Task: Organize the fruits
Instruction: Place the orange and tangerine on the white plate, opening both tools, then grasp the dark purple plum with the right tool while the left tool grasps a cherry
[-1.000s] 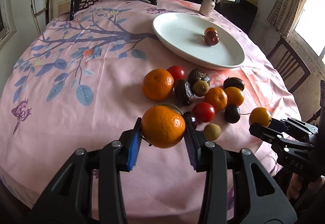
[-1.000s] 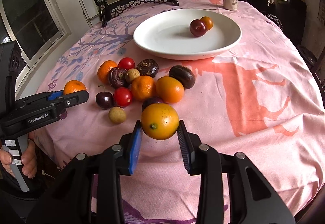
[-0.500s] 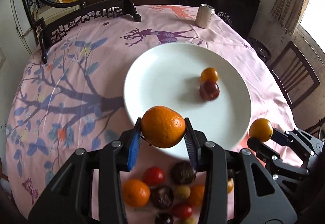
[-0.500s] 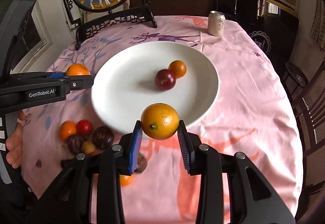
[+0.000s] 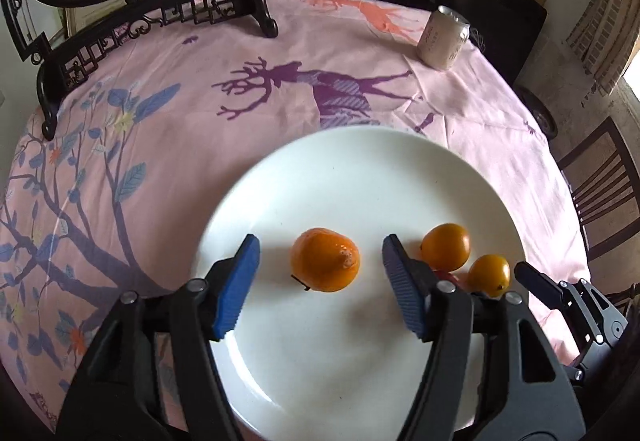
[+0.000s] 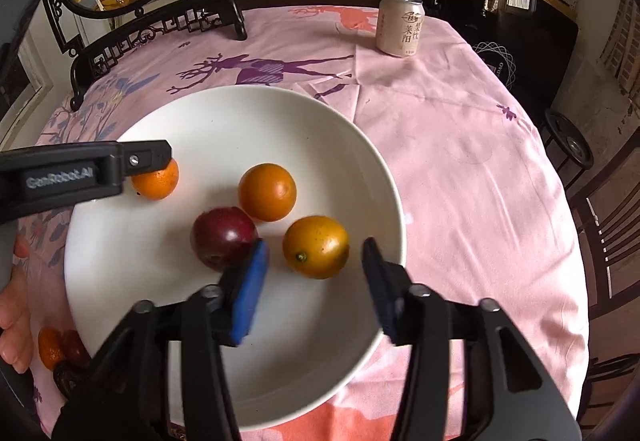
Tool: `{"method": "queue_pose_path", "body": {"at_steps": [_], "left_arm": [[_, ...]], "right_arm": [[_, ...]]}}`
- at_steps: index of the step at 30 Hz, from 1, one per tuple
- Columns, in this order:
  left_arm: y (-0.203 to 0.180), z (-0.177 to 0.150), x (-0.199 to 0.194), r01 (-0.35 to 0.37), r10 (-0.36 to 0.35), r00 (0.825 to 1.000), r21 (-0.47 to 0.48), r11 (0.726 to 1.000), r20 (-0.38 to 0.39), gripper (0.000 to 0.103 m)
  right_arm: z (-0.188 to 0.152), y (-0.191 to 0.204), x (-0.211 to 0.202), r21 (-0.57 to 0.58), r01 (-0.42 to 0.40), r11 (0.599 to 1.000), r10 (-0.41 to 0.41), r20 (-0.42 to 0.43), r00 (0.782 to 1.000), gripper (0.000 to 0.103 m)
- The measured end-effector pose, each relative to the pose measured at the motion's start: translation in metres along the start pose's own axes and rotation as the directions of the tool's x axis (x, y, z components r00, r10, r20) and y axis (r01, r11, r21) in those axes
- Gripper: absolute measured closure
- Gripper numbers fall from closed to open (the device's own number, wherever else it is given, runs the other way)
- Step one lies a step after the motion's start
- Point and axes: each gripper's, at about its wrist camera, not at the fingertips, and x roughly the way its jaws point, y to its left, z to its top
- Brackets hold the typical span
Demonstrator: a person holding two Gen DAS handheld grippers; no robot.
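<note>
Both wrist views look down on the round white ceramic plate (image 5: 360, 169) (image 6: 248, 113), which fills centre frame on the pink printed tablecloth (image 5: 168, 129).

L gripper (image 5: 320, 277) — jaws spread wide, blue pads either side of, and clear of, the bumpy orange mandarin (image 5: 325, 259), which sits on the plate at centre of the left-wrist view. In the right-wrist view the same mandarin (image 6: 156, 183) shows at left-centre, partly under the L gripper's black finger.

R gripper (image 6: 314, 283) — jaws released too; the smooth yellow-orange round fruit (image 6: 316, 245) lies on the plate between the pads, a gap on each side. Its left blue pad is at the edge of the dark red plum-like fruit (image 6: 224, 237); contact vs. overlap can't be told. A second smooth orange fruit (image 6: 267, 192) sits just above, close to the red one.

In the left-wrist view these two orange fruits appear right of centre (image 5: 489, 275) (image 5: 446, 245), the red one mostly hidden behind the L gripper's right finger.

Pale beverage can w/ printed characters (image 6: 400, 24) stands upright, upper right, well apart from the plate. Remaining loose fruits on the cloth (image 6: 60, 349) at lower left, beside the plate rim.
</note>
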Motion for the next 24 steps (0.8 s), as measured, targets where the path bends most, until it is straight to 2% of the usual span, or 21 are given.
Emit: {"method": "queue_pose_path", "body": {"at_steps": [3,5,8,10,13,16,21,24], "left_arm": [[0.01,-0.012,-0.04,0.026,-0.026,0.998,0.001,1.0,0.059,0.037],[0.019,-0.034,-0.072,0.051,-0.05,0.994,-0.003,0.999,0.096,0.036],[0.032,-0.084,-0.11,0.076,-0.074,0.988,-0.013,0.997,0.138,0.019],[0.036,-0.124,-0.128,0.075,-0.074,0.982,-0.001,0.997,0.172,0.018],[0.041,-0.177,-0.137,0.048,-0.05,0.981,0.016,0.999,0.186,0.018],[0.048,-0.21,-0.139,0.029,-0.032,0.988,0.016,0.999,0.153,0.018],[0.061,-0.241,-0.15,0.005,-0.006,0.988,0.008,1.0,0.156,0.018],[0.065,-0.252,-0.152,-0.006,0.004,0.989,0.007,1.0,0.147,0.018]], "right_arm": [[-0.009,0.003,-0.029,-0.037,0.008,0.999,-0.006,0.049,0.999,0.044],[-0.024,0.007,-0.055,-0.052,-0.003,0.999,0.007,0.075,0.997,0.043],[-0.063,0.015,-0.09,-0.044,-0.082,0.996,0.086,0.089,0.992,0.038],[-0.092,0.022,-0.108,-0.023,-0.121,0.992,0.123,0.108,0.986,0.036],[-0.125,0.03,-0.124,0.001,-0.144,0.99,0.143,0.121,0.982,0.036],[-0.141,0.036,-0.133,0.01,-0.145,0.989,0.143,0.112,0.983,0.036],[-0.157,0.049,-0.145,-0.007,-0.147,0.989,0.147,0.108,0.983,0.035],[-0.171,0.062,-0.141,-0.034,-0.167,0.985,0.169,0.074,0.983,0.035]]}}
